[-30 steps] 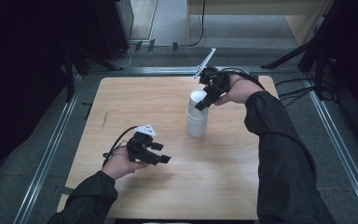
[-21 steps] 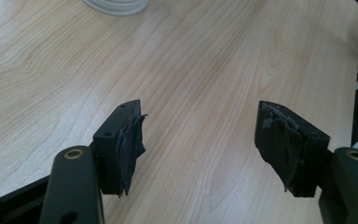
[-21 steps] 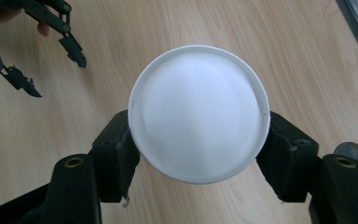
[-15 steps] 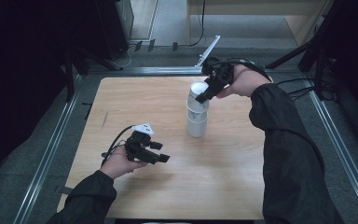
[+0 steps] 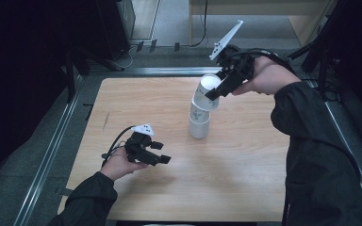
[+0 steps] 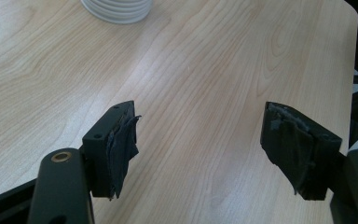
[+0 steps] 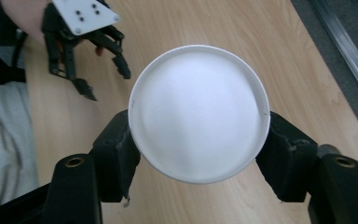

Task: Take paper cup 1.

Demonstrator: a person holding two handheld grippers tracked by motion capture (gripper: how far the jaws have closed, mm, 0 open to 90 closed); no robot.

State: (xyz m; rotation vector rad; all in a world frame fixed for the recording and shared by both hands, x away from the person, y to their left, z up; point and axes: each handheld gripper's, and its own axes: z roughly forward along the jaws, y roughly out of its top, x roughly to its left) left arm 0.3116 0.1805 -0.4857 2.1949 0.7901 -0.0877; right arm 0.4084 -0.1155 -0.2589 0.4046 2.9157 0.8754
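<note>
Table (image 5: 136, 101) w/ a cup stack (image 5: 199, 123) mid-board. Since a sec ago the right gripper (image 5: 222, 86) has lifted + tilted the top cup (image 5: 207, 93), so it's nearly free of the stack, clamped btwn both jaws at the rim. Left gripper (image 5: 156, 153) idles wide open, well apart.

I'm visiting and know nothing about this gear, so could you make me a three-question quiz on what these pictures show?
1. True or false: the right hand-held gripper is shut on a white paper cup.
2. The left hand-held gripper is: A) open, nothing between its jaws B) clamping a cup C) holding a spoon.
3. What stands on the wooden table below the lifted cup?

Key: 1 true. 2 A. 3 a stack of white cups.
</note>
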